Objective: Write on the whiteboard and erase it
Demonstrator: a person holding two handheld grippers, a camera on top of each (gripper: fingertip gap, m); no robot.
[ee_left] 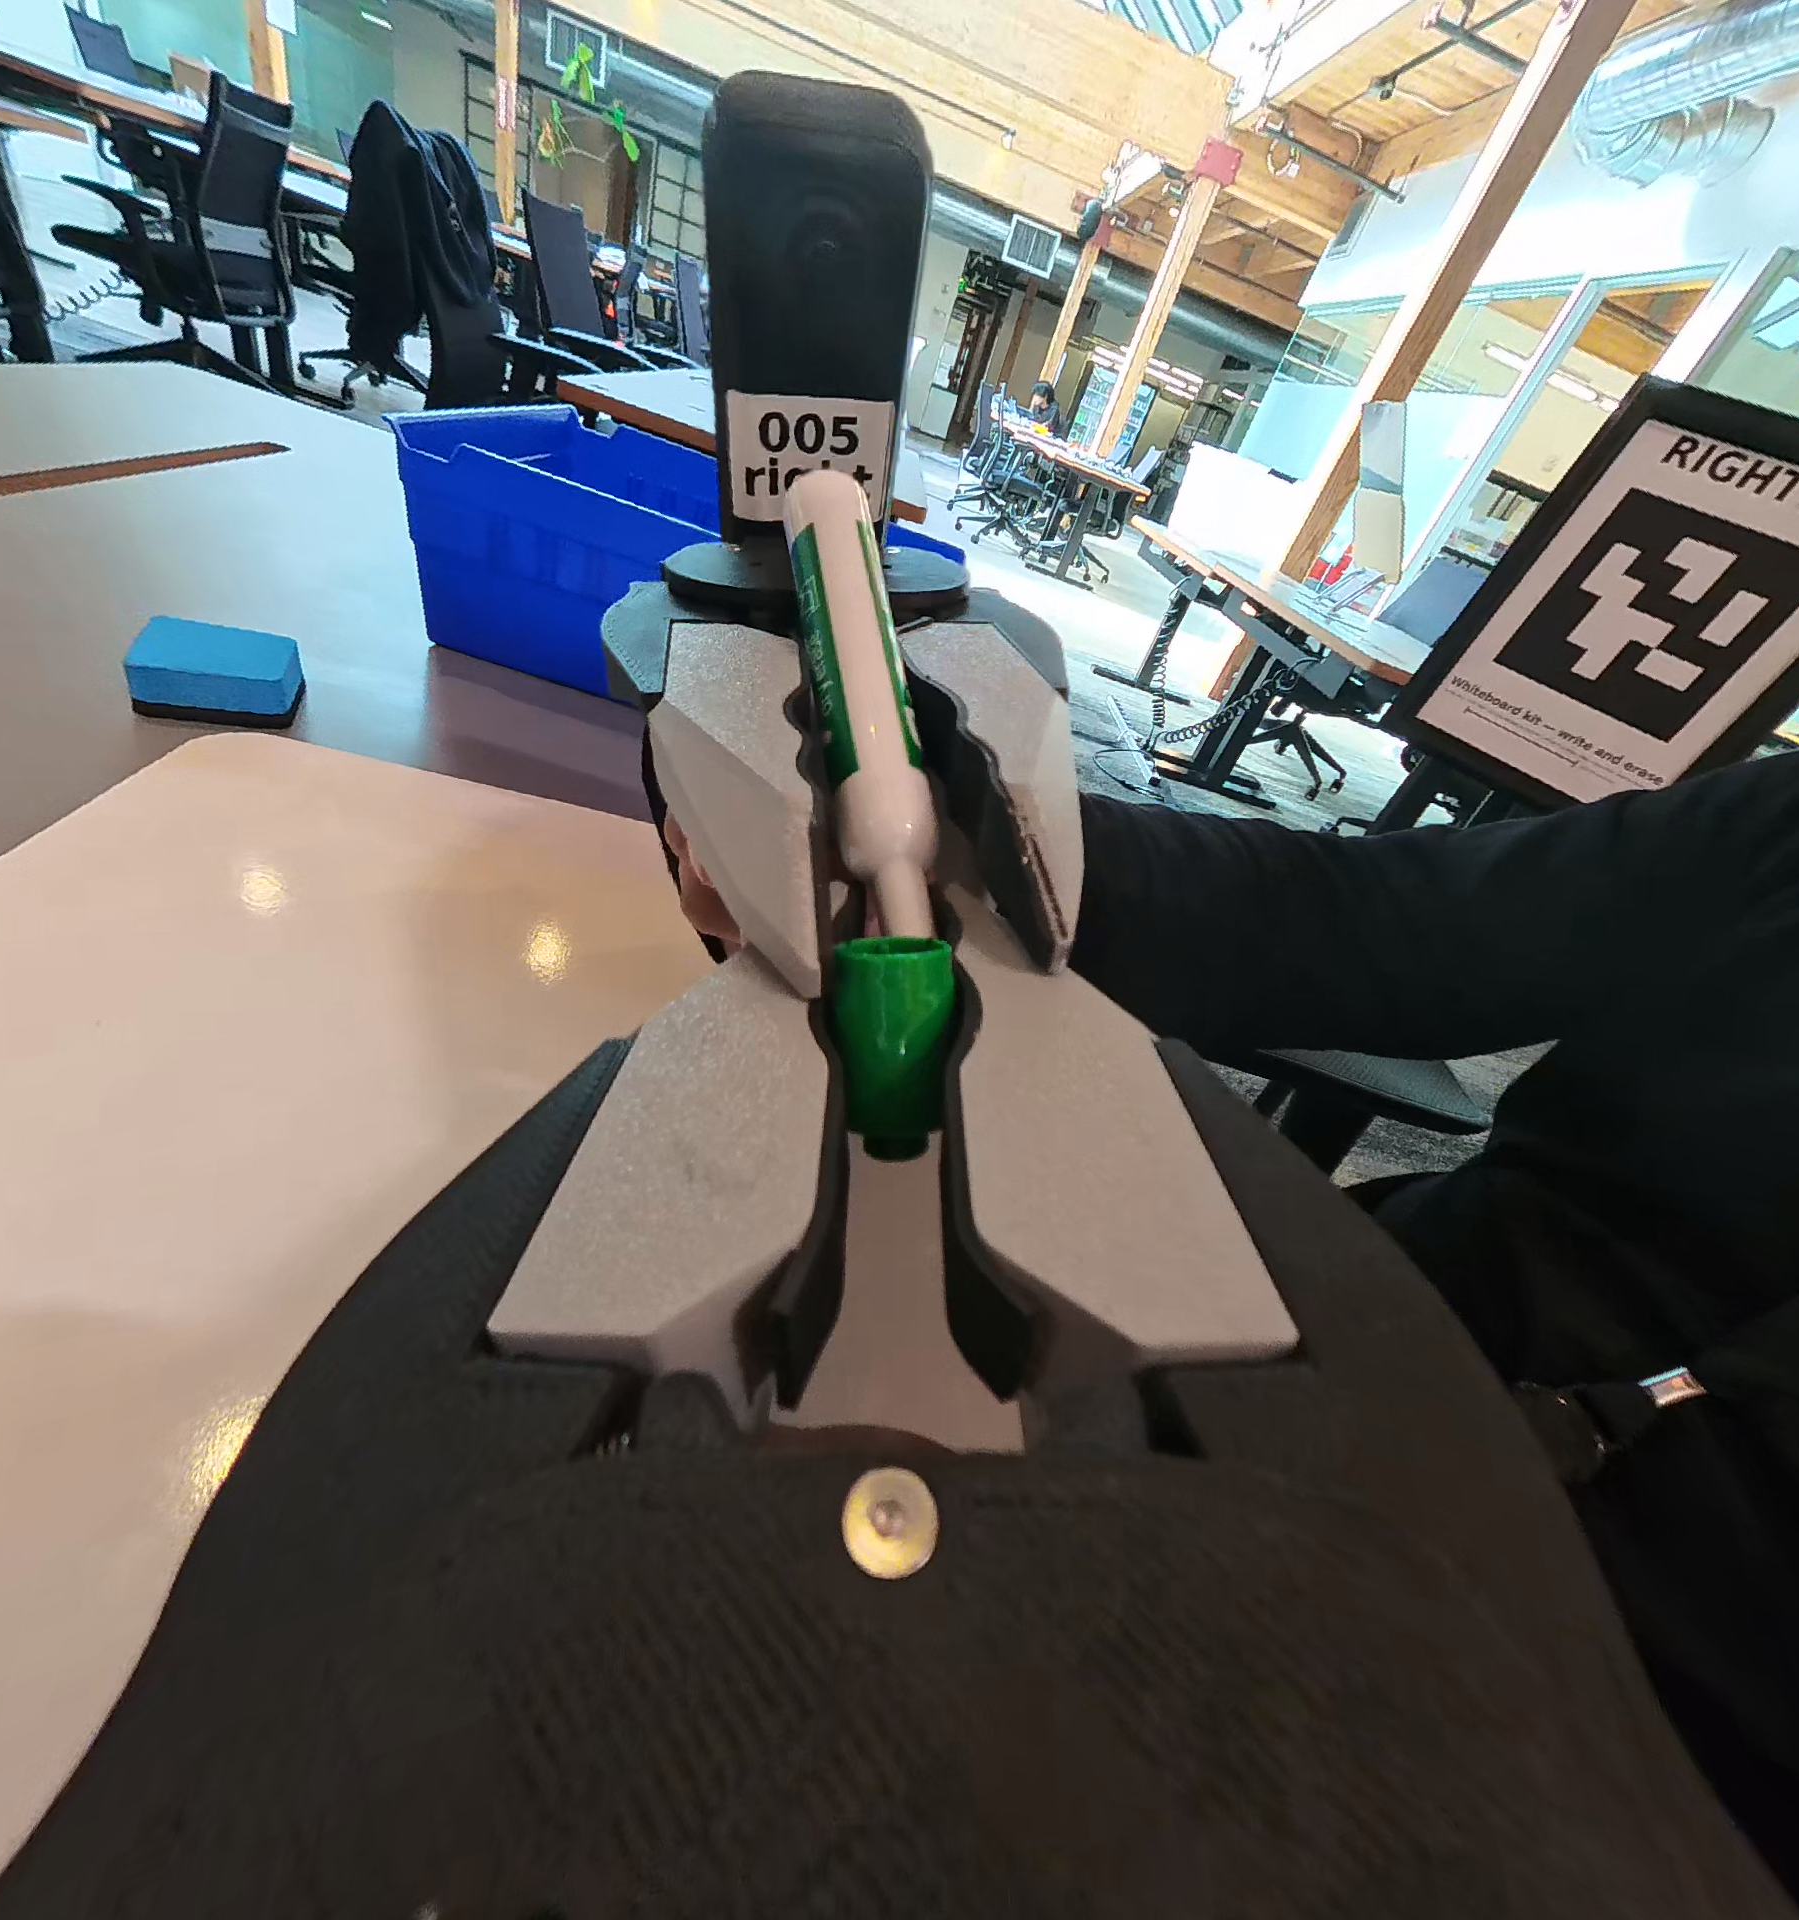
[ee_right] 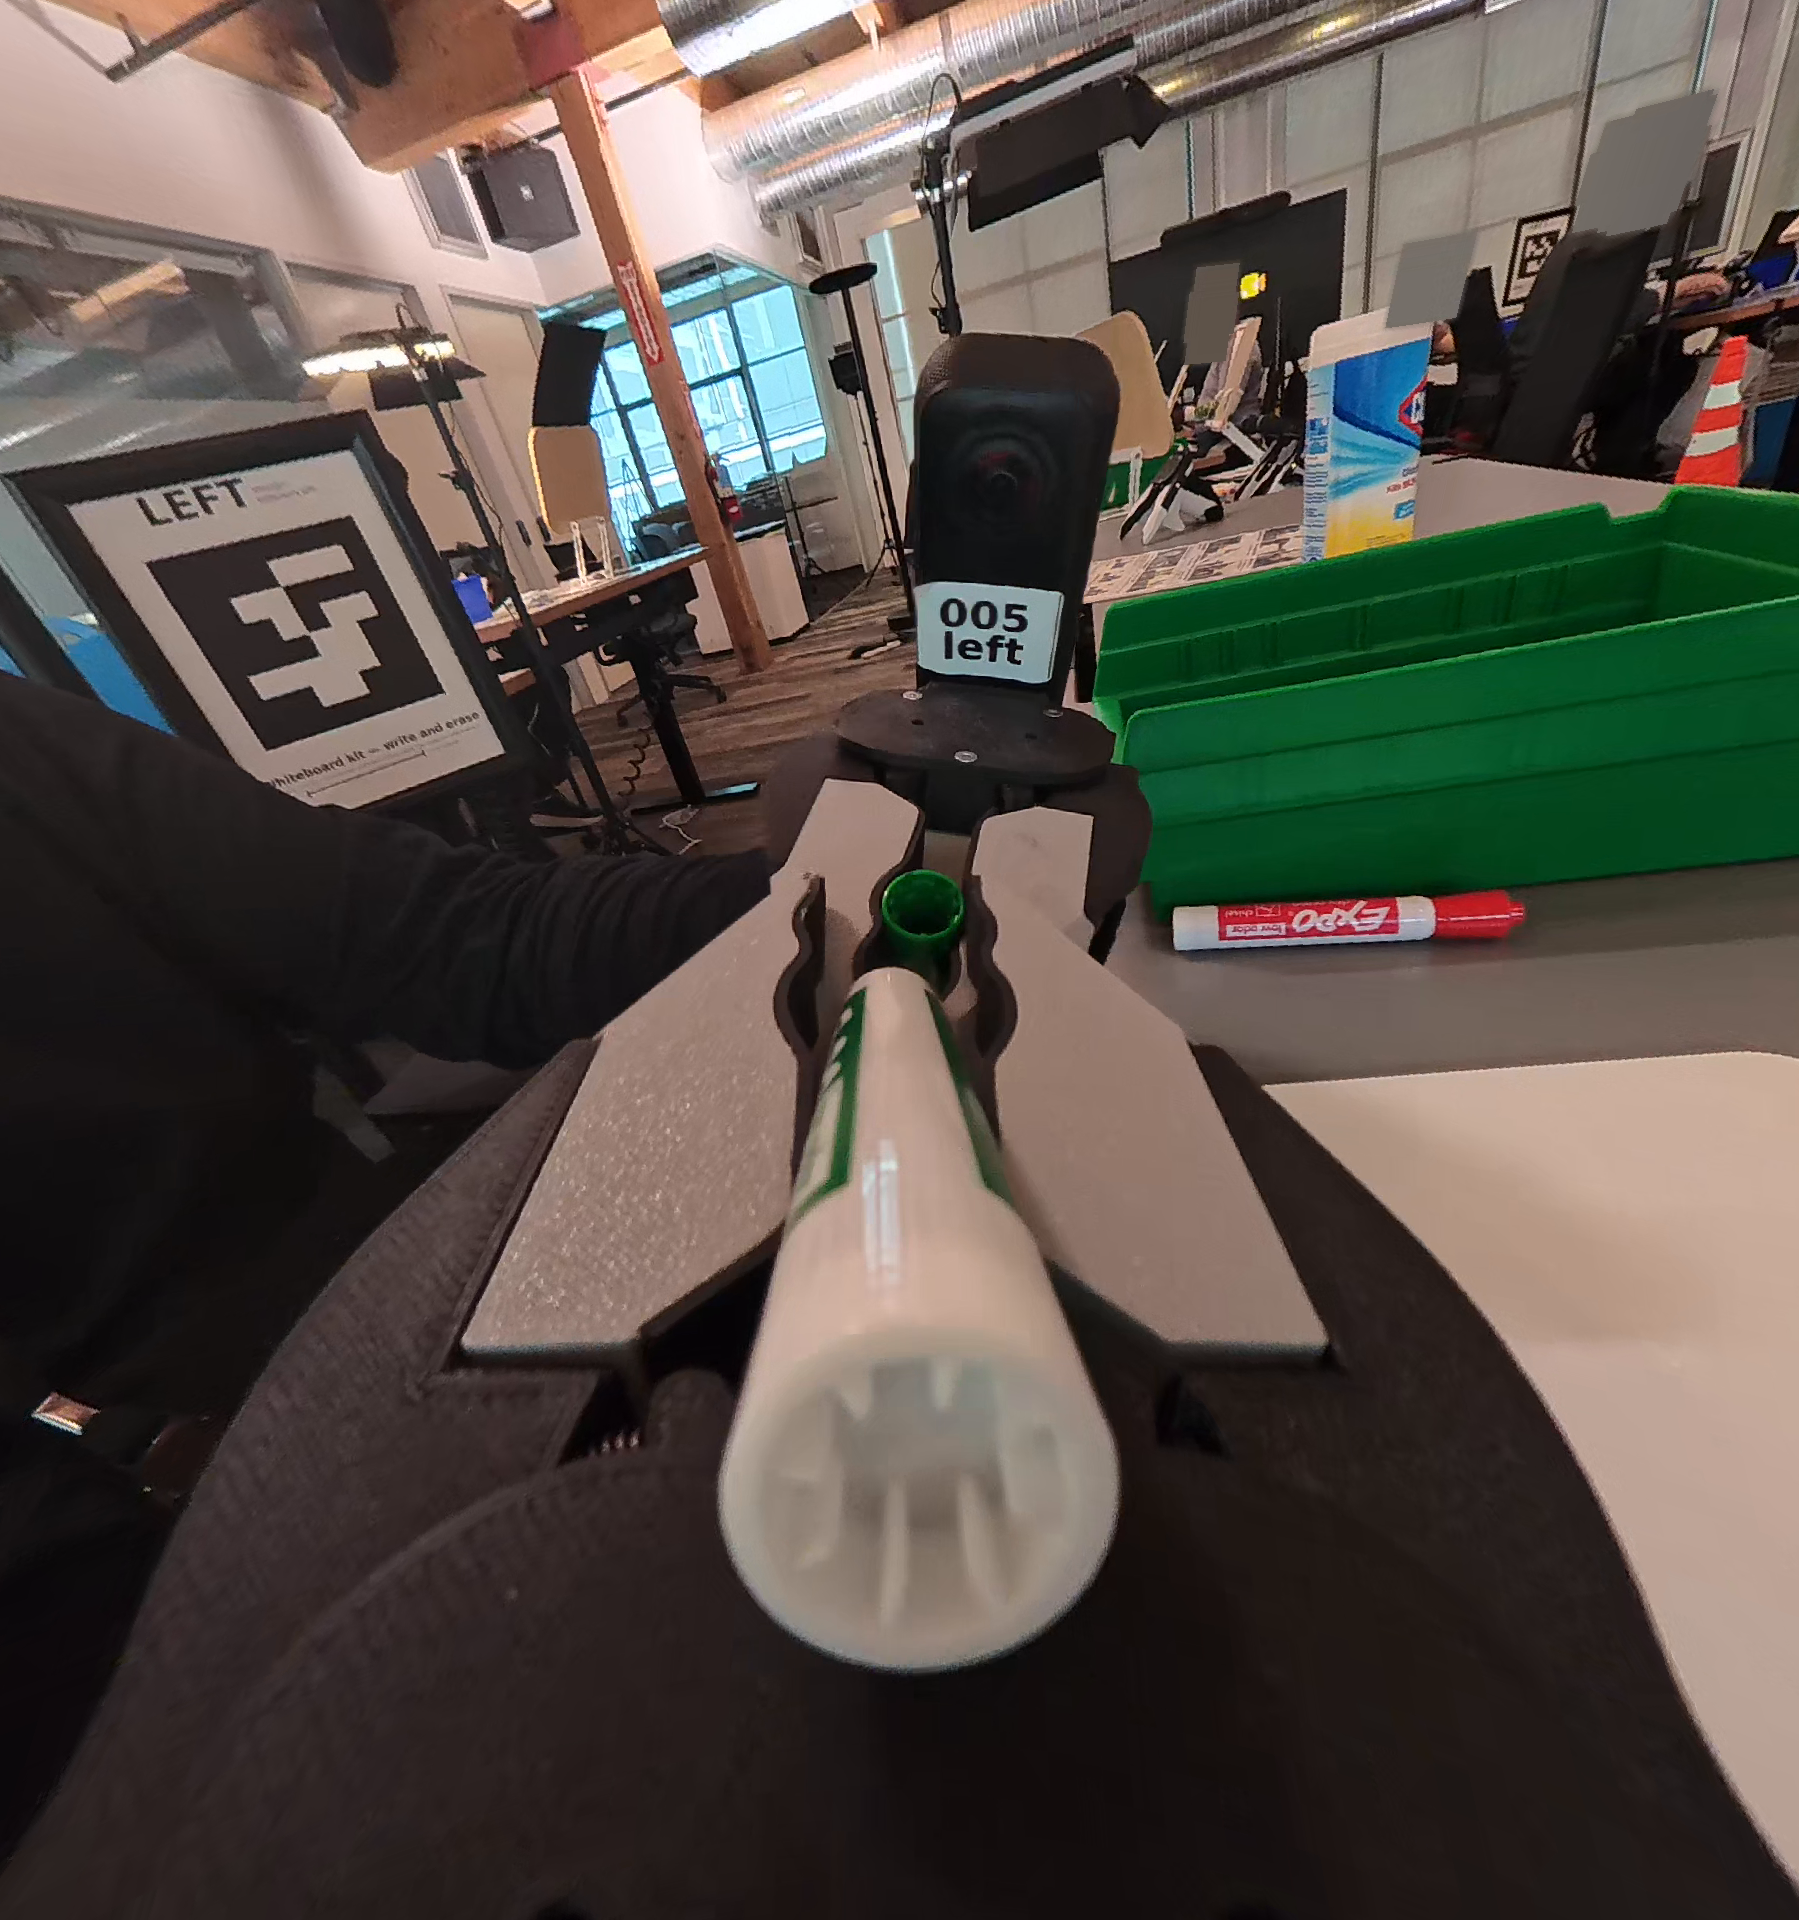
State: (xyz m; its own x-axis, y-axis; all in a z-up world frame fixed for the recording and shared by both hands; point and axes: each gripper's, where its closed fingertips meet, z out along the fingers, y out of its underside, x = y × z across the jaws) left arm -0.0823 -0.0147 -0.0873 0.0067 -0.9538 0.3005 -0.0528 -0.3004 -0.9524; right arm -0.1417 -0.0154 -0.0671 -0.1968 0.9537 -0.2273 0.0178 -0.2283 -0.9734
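At far left in the left wrist view we see the blue foam eraser with a black felt base (ee_left: 214, 668) lying on the grey table (ee_left: 147, 499), well apart from the action, with the blue plastic bin (ee_left: 521, 540) behind it. Nearer us lies the white glossy whiteboard (ee_left: 251, 1039), with no marks on the part we can see.

At centre, our left gripper (ee_left: 890, 1049) is closed tight on the green plastic marker cap (ee_left: 890, 1039). Facing it, our right gripper (ee_right: 890, 997) is clamped on the white marker barrel with green label (ee_right: 895, 1195). The nib end sits at the cap's mouth, so we judge the 2 are mid-separation or only just apart.

Further right in the right wrist view, a red-capped white marker (ee_right: 1347, 920) lies beside the green plastic bin (ee_right: 1497, 707).

The risks we see: pulling off-axis could twist the barrel in the right jaws, leaving the nib badly angled for writing, and the round cap could squirt out of the left grip.
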